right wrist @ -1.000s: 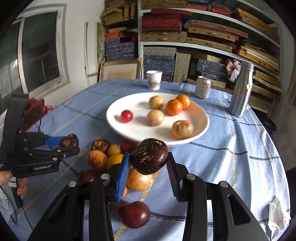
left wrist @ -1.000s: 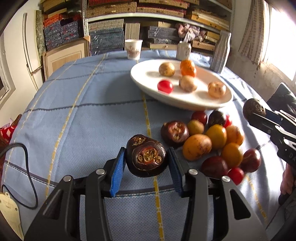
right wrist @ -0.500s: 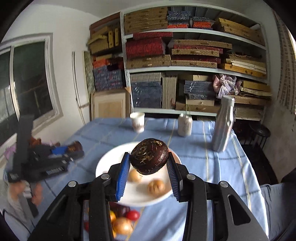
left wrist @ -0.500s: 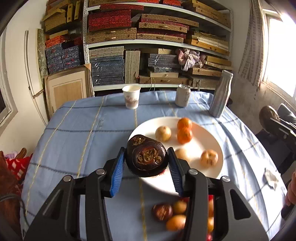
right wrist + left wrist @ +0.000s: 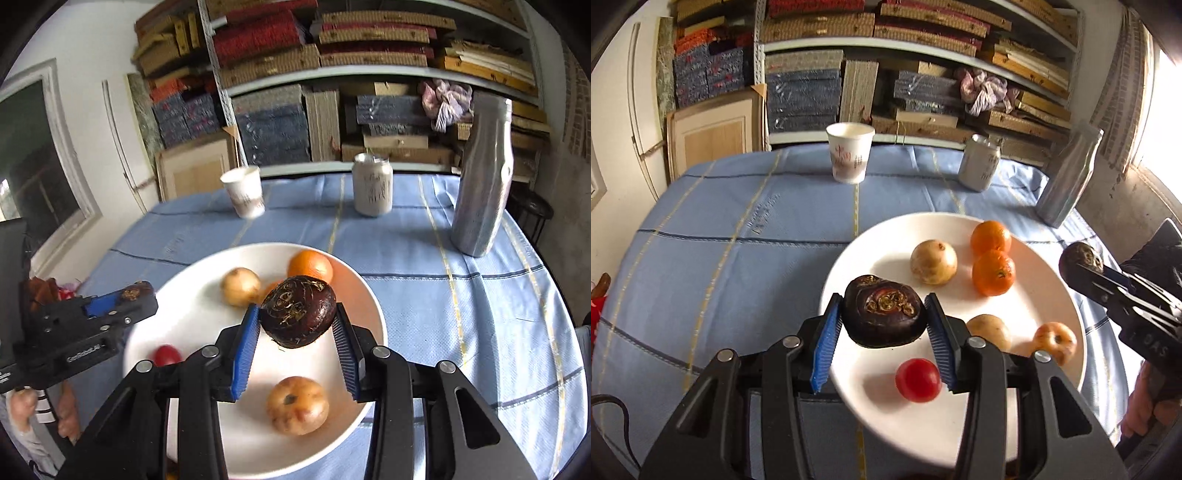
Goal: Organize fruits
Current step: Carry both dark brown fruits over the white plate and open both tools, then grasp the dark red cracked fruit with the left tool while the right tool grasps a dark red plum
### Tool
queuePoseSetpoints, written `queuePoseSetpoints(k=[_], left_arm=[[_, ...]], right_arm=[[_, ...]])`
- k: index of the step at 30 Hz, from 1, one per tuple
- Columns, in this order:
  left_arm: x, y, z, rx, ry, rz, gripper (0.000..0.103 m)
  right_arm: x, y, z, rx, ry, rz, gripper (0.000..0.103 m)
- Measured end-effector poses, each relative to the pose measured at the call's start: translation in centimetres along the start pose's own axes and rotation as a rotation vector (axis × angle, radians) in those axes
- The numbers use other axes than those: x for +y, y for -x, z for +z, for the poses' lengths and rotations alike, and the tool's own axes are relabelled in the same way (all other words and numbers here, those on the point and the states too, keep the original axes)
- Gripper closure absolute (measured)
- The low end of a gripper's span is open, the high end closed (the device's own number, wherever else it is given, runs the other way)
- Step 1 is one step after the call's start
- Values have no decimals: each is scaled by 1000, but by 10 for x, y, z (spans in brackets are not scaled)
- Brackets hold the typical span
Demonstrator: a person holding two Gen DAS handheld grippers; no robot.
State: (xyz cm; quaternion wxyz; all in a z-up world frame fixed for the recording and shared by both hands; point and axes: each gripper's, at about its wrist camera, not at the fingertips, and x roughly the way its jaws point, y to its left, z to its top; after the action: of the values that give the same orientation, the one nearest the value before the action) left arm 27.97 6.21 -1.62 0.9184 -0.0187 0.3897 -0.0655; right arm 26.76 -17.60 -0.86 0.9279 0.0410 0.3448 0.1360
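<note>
My left gripper [image 5: 882, 332] is shut on a dark purple fruit [image 5: 884, 312] and holds it above the left part of the white plate [image 5: 1067, 306]. My right gripper [image 5: 297, 334] is shut on another dark purple fruit [image 5: 299, 317] above the same plate [image 5: 192, 306]. The plate holds two oranges [image 5: 991, 254], two pale brown fruits [image 5: 933, 261], an apple-like fruit [image 5: 1055, 341] and a red tomato [image 5: 918, 380]. The right gripper shows at the right edge of the left wrist view [image 5: 1086, 266]. The left gripper shows at the left of the right wrist view [image 5: 136, 295].
A paper cup [image 5: 850, 152], a can [image 5: 979, 162] and a silver bottle [image 5: 1067, 177] stand at the far side of the blue tablecloth [image 5: 720, 236]. Shelves full of stacked books stand behind the table. The loose fruit pile is out of view.
Both grippers have risen from the pile of loose fruit and moved forward over the plate, each still holding its dark fruit.
</note>
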Motion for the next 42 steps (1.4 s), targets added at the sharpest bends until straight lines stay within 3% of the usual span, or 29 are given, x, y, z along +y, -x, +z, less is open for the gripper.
queuePoseSetpoints(k=[8,11,13,15,18,22,25,28,32,35,39,42], left_arm=[[-3,-25,-12,53,-11,-7,57],[-4,-22,-10,35,-20,2,43],[-4,-17,-10,18,-20,6,22],[-3,-9,-8,-4,-12,9,15],[4,6,-3,-35,15,5,12],[15,29,5,-86,68,12,7],[23,50,7,-111,110,17,5],[25,64,3,-112,133,16,5],[19,82,-15,-112,117,25,5],[17,88,-47,-104,85,57,5],[20,84,-82,-37,70,93,5],[19,89,-97,-36,62,99,5]], right_arm=[[-2,-36,-10,72,10,-20,62],[-3,-38,-11,85,7,-23,59],[-4,-34,-9,68,1,-30,37],[-2,-22,-4,26,8,-46,36],[2,-1,4,-25,23,-41,35],[15,47,15,-132,31,1,26],[29,84,14,-206,44,35,15],[43,114,2,-244,70,82,14],[56,137,-19,-246,104,115,12],[59,144,-40,-238,106,136,7],[49,135,-64,-178,86,135,7],[31,126,-82,-116,45,127,7]])
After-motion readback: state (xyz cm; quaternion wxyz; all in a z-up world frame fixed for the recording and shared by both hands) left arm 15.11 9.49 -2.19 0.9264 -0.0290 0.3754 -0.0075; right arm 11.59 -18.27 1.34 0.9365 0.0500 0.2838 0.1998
